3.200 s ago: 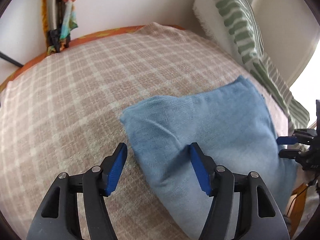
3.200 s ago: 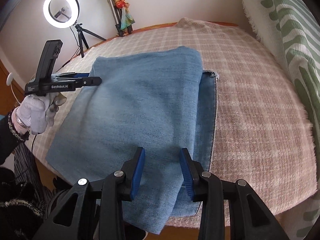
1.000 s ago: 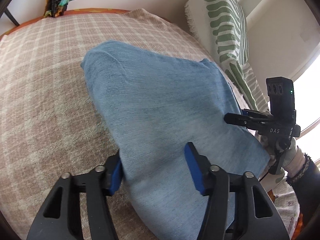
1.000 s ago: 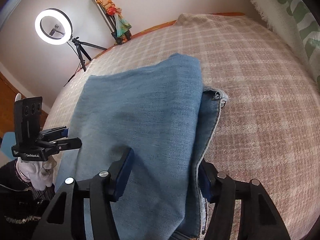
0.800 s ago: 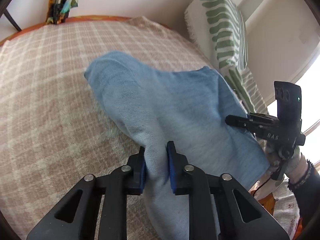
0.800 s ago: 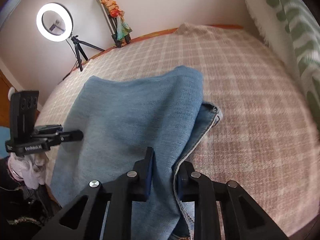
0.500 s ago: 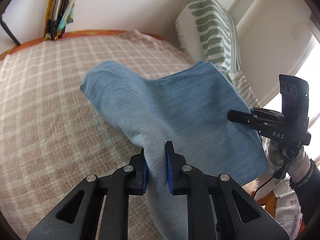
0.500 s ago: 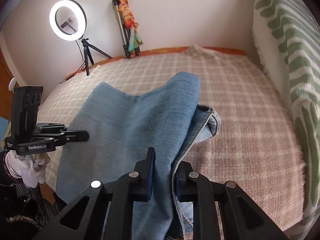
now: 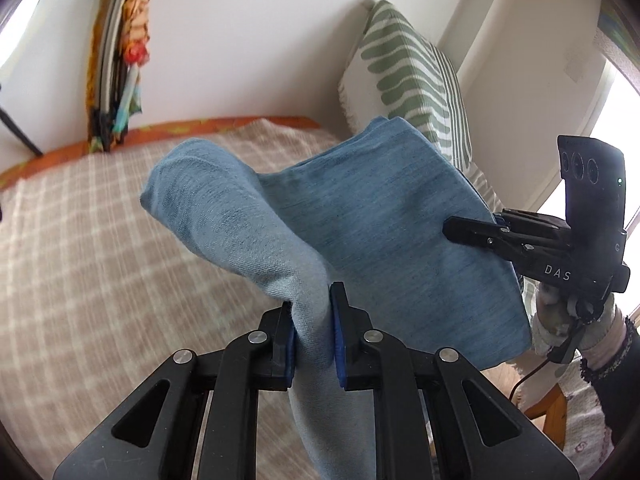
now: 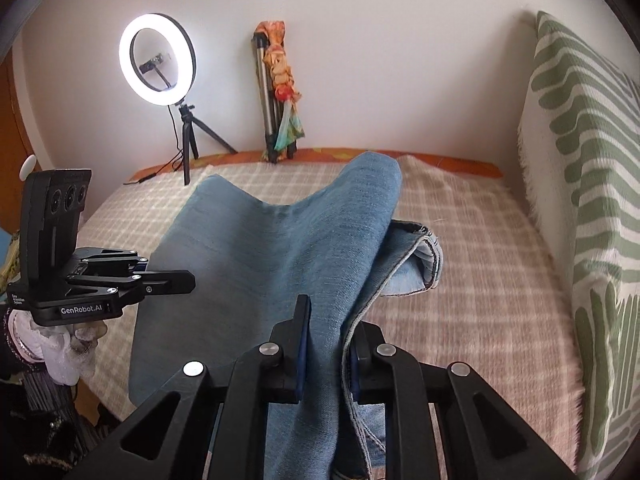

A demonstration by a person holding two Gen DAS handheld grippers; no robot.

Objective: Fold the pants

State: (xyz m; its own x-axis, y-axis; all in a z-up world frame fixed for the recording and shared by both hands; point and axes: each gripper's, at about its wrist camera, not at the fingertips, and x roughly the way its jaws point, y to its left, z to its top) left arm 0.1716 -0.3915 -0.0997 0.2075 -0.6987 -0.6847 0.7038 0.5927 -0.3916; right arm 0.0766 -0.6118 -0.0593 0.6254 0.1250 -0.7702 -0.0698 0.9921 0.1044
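- Right up close, the left gripper (image 9: 311, 334) is clamped on a bunched fold of the blue jeans (image 9: 384, 240), denim squeezed tight between its blue pads (image 9: 337, 344); the jaws have just been closing on the cloth.
- Same story on the other side: the right gripper (image 10: 326, 350) is pinching the near edge of the jeans (image 10: 272, 264), stitched hem trailing down past its right finger, its jaws also just closed on the fabric.
- From each camera the other gripper shows off to the side, held in a gloved hand (image 10: 60, 344) at the edge of the bed.
- The jeans are lifted at the near end, sagging between the two grips like a hammock, while the far end drapes back down toward the checked bedspread (image 10: 480, 280).
- A cuff (image 10: 420, 264) peeks out under the top layer on the right.
- Further back, a green-and-white patterned pillow (image 10: 580, 184) leans against the wall at the right.
- At the far wall: a glowing ring light (image 10: 157, 59) on a small tripod, and a folded tripod (image 10: 276, 92) with colourful cloth tied round it.
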